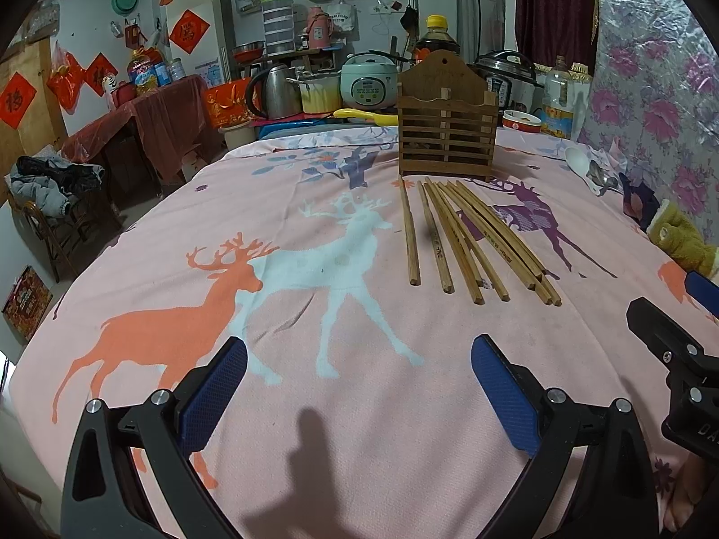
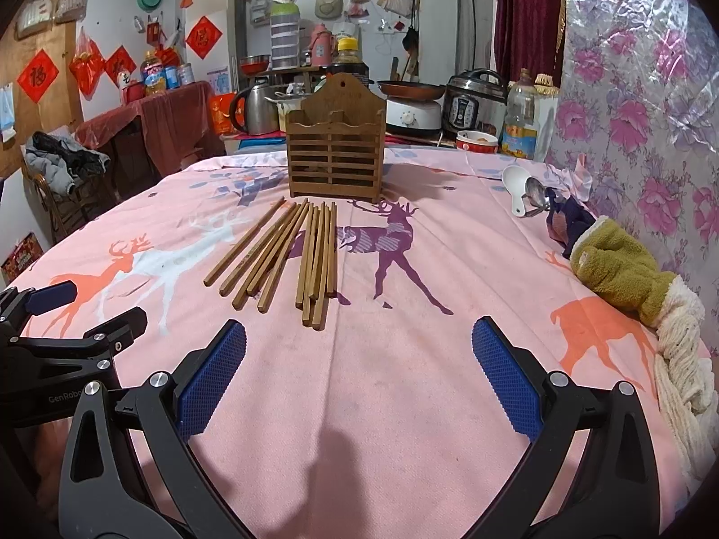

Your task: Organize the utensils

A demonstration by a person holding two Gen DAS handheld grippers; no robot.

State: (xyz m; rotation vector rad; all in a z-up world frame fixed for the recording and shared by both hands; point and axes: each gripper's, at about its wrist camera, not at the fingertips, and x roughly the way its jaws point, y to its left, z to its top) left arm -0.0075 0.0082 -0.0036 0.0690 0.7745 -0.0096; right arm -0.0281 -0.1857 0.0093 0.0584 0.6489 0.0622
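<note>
Nothing is sorted yet: the chopsticks (image 2: 287,251) lie loose on the bench (image 2: 404,382) before the wooden holder (image 2: 335,155), spoons (image 2: 523,193) off right; left gripper (image 1: 359,386) and right gripper (image 2: 359,382) hover, jaws open, empty

Ten wooden chopsticks (image 2: 287,256), one slatted wooden holder (image 2: 336,159), one white spoon (image 2: 516,188), one metal spoon (image 2: 537,193)

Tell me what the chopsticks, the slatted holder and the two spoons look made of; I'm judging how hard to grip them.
Chopsticks: likely bamboo or wood, matte tan, square ends. Holder: wood, brown stained, visible slats. White spoon: smooth and glossy, plastic or ceramic, can't tell which. Second spoon: looks metal, grey and reflective.
</note>
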